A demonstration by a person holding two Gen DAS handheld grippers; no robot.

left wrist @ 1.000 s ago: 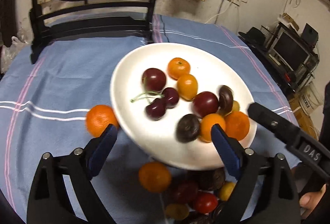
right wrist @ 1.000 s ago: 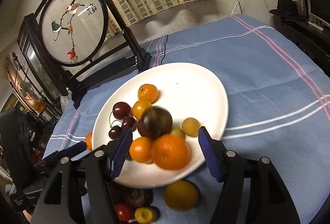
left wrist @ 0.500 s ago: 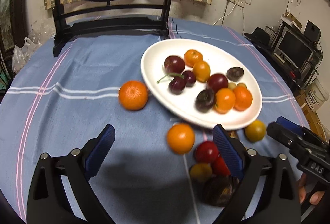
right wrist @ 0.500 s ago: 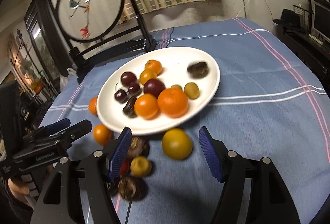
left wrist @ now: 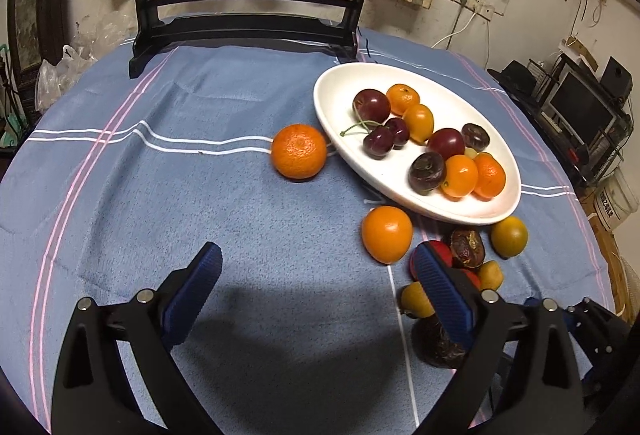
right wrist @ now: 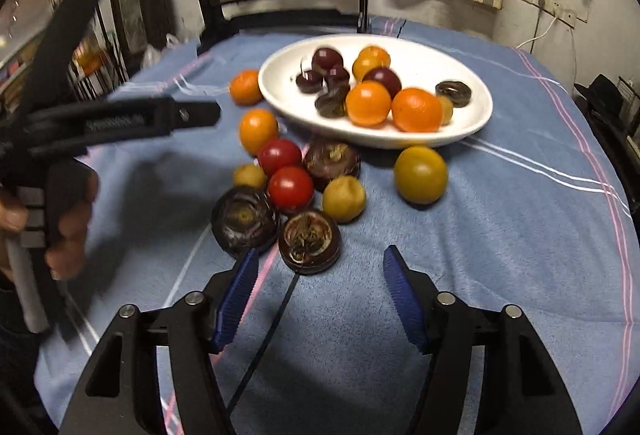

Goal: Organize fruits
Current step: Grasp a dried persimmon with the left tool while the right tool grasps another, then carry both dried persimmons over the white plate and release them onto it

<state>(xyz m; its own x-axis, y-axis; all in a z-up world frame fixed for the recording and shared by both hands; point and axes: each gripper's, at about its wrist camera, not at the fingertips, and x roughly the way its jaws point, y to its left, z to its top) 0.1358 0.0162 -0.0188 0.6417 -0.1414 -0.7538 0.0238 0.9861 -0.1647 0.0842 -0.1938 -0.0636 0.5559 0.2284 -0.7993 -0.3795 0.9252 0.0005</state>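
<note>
A white oval plate (left wrist: 344,91) (right wrist: 472,123) on the blue cloth holds cherries, small oranges and dark chestnut-like fruits. Loose fruit lies in front of it: two oranges (left wrist: 299,151) (left wrist: 387,233), two red tomatoes (right wrist: 280,156) (right wrist: 291,185), three dark chestnuts (right wrist: 245,221) (right wrist: 309,241) (right wrist: 331,159) and yellow fruits (right wrist: 420,174). My left gripper (left wrist: 314,255) hangs wide open over bare cloth, the pile beside its right finger. My right gripper (right wrist: 320,259) is closing just short of the nearest chestnut. Its pads touch nothing.
A black wooden stand with a round embroidered screen (left wrist: 248,15) stands at the table's far edge. In the right wrist view a person's hand (right wrist: 68,219) holds the left gripper (right wrist: 192,115) at the left. Shelves and a monitor (left wrist: 580,111) stand beyond the table on the right.
Both grippers have drawn back from over the plate to the loose fruit in front of it. The right wrist has rolled and its jaws have narrowed. The left jaws stay wide.
</note>
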